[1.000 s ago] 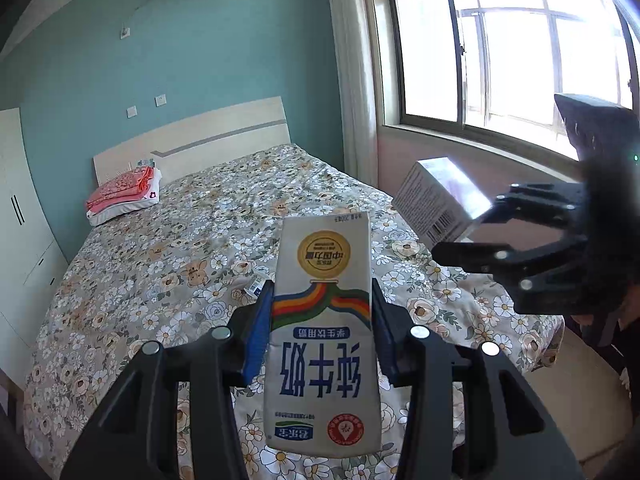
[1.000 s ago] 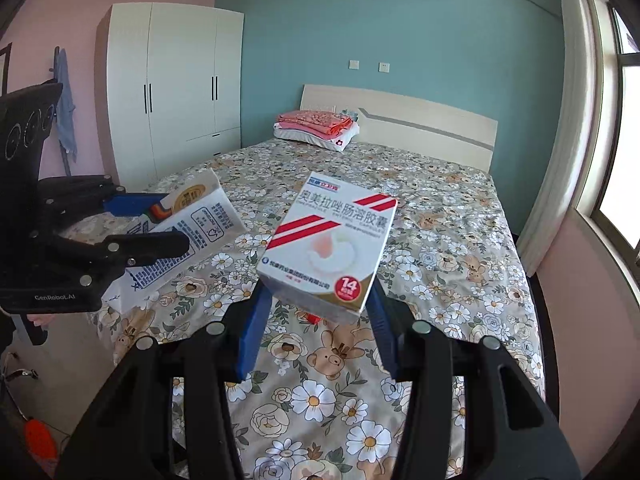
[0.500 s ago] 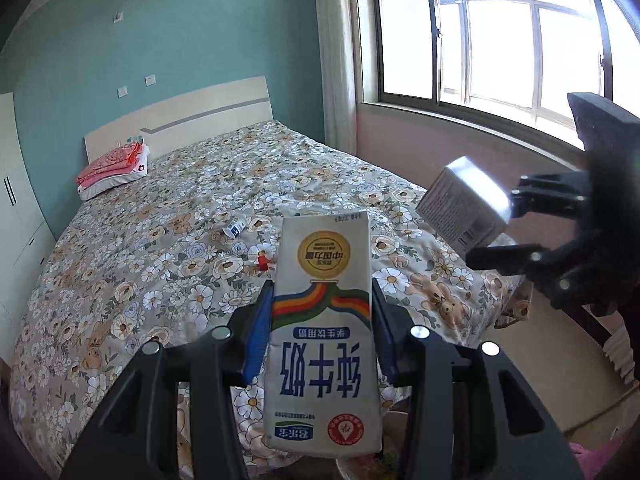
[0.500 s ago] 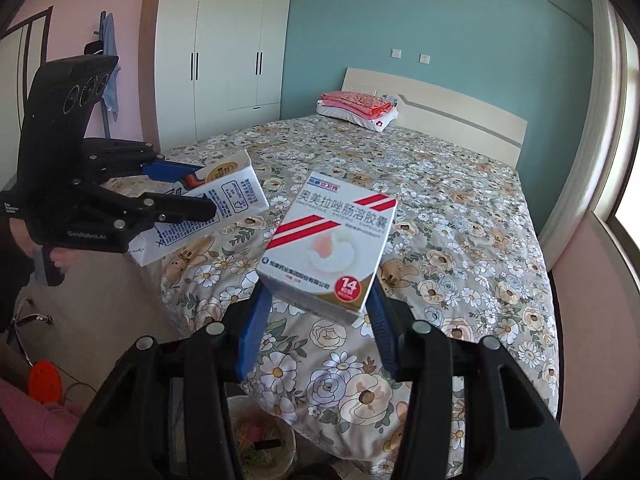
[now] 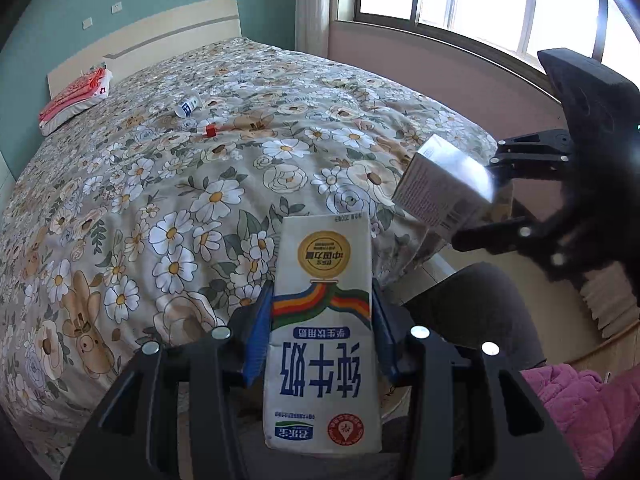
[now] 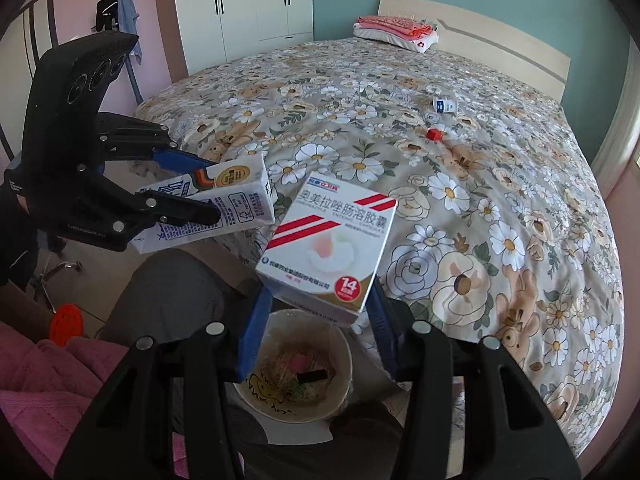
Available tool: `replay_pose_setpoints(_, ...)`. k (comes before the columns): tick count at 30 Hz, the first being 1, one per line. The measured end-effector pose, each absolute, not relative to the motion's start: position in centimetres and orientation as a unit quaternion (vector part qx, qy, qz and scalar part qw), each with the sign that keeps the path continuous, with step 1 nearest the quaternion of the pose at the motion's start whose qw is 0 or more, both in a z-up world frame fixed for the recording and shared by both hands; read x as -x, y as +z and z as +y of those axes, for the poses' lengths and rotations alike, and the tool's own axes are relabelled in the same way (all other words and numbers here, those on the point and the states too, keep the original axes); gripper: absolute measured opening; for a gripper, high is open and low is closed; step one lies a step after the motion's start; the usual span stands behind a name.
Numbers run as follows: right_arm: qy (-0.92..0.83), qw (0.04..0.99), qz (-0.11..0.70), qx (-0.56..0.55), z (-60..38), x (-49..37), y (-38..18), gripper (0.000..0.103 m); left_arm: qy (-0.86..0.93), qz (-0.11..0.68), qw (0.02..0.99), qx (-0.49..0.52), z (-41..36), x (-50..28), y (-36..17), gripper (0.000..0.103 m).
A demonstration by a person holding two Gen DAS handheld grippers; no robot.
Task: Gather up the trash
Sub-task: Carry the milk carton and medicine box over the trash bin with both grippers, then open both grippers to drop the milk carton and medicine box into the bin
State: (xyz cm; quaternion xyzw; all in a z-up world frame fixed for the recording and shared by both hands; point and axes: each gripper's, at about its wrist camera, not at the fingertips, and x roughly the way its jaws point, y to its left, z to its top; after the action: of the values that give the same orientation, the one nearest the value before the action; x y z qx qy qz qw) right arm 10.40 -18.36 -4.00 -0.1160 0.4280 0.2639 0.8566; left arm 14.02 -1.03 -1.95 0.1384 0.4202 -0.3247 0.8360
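Right wrist: one milk carton (image 6: 224, 200), one medicine box (image 6: 332, 248), one bin (image 6: 296, 372).

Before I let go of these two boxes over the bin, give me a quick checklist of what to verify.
1. Left gripper clamped on the milk carton: ok.
2. Right gripper clamped on the medicine box: ok.
3. Medicine box above the open trash bin: ok, the bin mouth shows directly below it.
4. Milk carton above the bin: not ok, in the right wrist view it hangs left of the bin, over a grey-clad leg.
5. Room in the bin: cannot tell, some rubbish already lies inside.
6. Bed cleared: not ok, a small white bottle and a red cap lie on the bedspread.
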Motion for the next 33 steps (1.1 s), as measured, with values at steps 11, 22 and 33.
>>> replay_pose_setpoints(11, 0.259, 0.779, 0.564, 0.086, -17.9, -10.1, -19.6, 0.049, -0.317, 0.567, 0.755, -0.092, -2.1, -14.5, -17.7, 0.047)
replay_pose_setpoints(22, 0.231, 0.688, 0.687, 0.022, -16.5, -12.5, -32.2, 0.049, -0.268, 0.688, 0.672, -0.047, -4.0, -15.7, -29.8, 0.047)
replay_pose_setpoints(33, 0.172, 0.621, 0.764, -0.024, -15.9, -15.1, -40.5, 0.049, -0.211, 0.735, 0.645, 0.02, -4.8, -17.6, -36.4, 0.048)
